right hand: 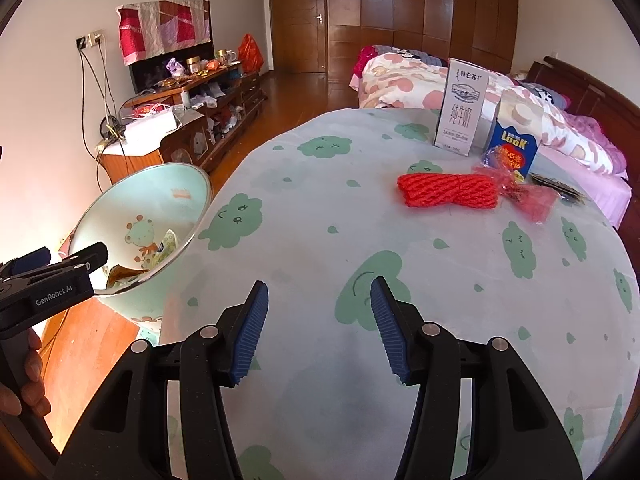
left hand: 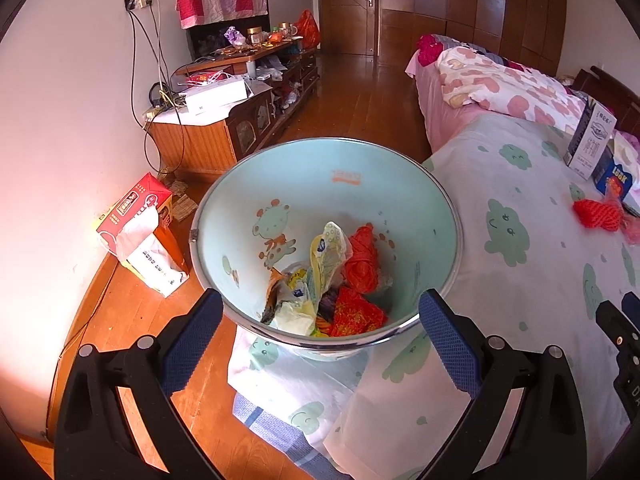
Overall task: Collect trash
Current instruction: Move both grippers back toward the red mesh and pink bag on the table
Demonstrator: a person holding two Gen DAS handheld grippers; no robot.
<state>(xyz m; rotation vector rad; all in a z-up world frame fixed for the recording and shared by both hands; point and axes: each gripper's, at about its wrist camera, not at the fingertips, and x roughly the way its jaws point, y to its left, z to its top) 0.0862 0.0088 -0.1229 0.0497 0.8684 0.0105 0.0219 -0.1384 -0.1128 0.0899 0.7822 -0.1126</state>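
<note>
Holding wrappers [left hand: 320, 280]: bin [left hand: 400, 184] | left gripper [left hand: 320, 320] wide, empty | right gripper [right hand: 318, 320] half-spread, empty

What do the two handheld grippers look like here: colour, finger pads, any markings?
Both grippers, left and right, have black plastic frames with silver rivets and blue ribbed pads. The left one's side reads GenRobot.AI in white. No sleeve or cable shows.

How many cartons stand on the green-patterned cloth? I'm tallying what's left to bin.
2. A tall white milk carton stands at the far edge of the cloth; a shorter blue "Look" carton stands beside it, behind the red rope bundle. None appear hidden.
</note>
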